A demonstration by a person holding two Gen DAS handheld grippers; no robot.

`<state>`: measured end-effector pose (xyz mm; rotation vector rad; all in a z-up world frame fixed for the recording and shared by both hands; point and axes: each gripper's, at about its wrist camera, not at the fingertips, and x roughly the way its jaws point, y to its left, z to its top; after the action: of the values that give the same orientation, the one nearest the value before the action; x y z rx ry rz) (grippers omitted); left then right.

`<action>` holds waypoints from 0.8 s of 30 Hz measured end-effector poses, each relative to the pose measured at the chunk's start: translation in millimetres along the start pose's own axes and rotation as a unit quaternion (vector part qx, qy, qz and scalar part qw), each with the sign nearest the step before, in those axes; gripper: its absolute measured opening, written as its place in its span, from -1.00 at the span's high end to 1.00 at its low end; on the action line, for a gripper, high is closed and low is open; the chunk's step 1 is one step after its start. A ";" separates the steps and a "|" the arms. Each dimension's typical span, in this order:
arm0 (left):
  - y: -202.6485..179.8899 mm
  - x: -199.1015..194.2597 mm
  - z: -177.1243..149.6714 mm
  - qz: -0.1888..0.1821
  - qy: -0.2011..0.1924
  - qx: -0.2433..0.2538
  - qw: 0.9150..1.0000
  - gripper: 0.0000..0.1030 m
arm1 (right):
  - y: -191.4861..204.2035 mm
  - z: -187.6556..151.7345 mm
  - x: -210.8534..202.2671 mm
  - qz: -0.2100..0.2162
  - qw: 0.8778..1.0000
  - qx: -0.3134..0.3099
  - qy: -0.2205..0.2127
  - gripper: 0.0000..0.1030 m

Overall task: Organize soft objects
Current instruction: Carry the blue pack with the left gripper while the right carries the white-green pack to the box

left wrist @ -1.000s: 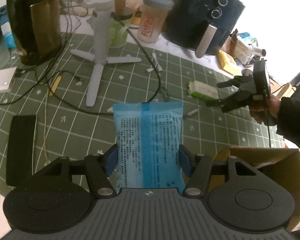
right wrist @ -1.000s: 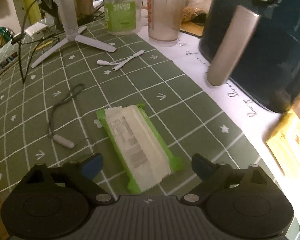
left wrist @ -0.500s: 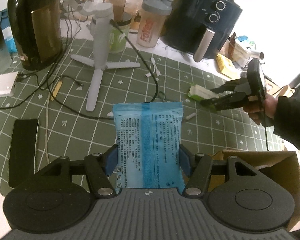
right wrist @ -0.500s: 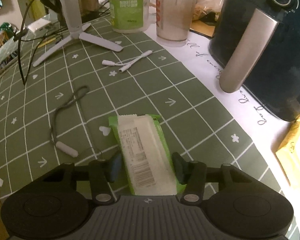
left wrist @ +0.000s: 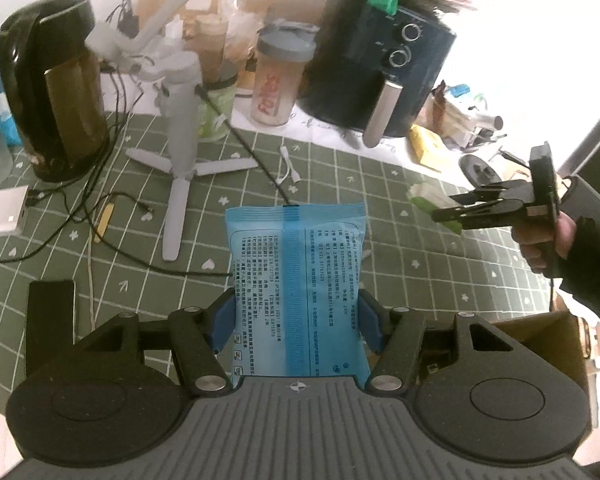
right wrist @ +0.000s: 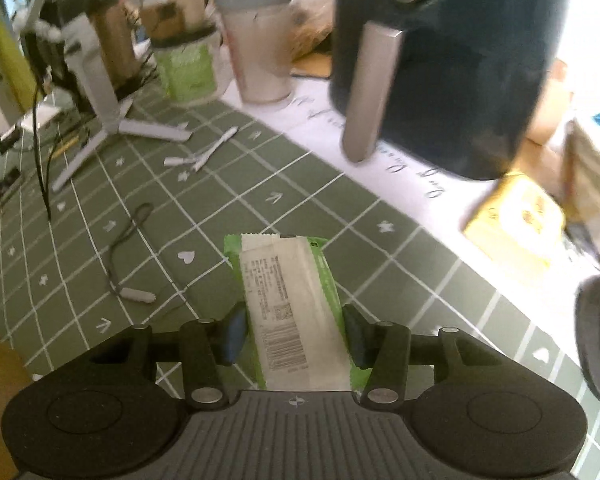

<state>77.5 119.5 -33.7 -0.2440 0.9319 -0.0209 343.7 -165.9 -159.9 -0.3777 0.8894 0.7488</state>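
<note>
My left gripper (left wrist: 296, 320) is shut on a blue soft pack (left wrist: 298, 276) and holds it above the green grid mat (left wrist: 100, 280). My right gripper (right wrist: 292, 330) is shut on a green and white soft pack (right wrist: 290, 300), lifted off the mat. In the left wrist view the right gripper (left wrist: 446, 210) shows at the right with the green pack (left wrist: 424, 196) in its jaws. A brown cardboard box (left wrist: 552, 340) sits at the lower right, just past my left gripper.
A dark air fryer (left wrist: 380, 68), a shaker bottle (left wrist: 278, 80), a white tripod (left wrist: 180, 160), a kettle (left wrist: 56, 92), cables (left wrist: 112, 224) and a black phone (left wrist: 50, 328) stand on or around the mat. A yellow packet (right wrist: 516, 216) lies right of the fryer.
My right gripper closed on the green pack and lifted it off the mat. My left gripper rose with the blue pack still held.
</note>
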 end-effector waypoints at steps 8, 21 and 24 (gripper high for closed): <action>-5.8 -5.2 8.7 -0.014 -0.009 0.015 1.000 -0.17 | 3.2 -10.4 -59.6 -0.017 0.998 0.035 -0.039 -0.02; -36.5 -18.7 9.0 -0.055 -0.011 0.052 0.997 -0.17 | 27.3 -49.3 -148.4 -0.018 0.990 0.107 -0.087 -0.02; -46.0 -19.7 7.6 -0.063 -0.008 0.063 0.996 -0.17 | 38.6 -57.4 -163.2 -0.024 0.990 0.109 -0.091 -0.02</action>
<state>75.8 78.7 -3.8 -0.1848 0.8941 -0.1938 217.8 -242.6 -61.6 -0.1336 0.7779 0.6245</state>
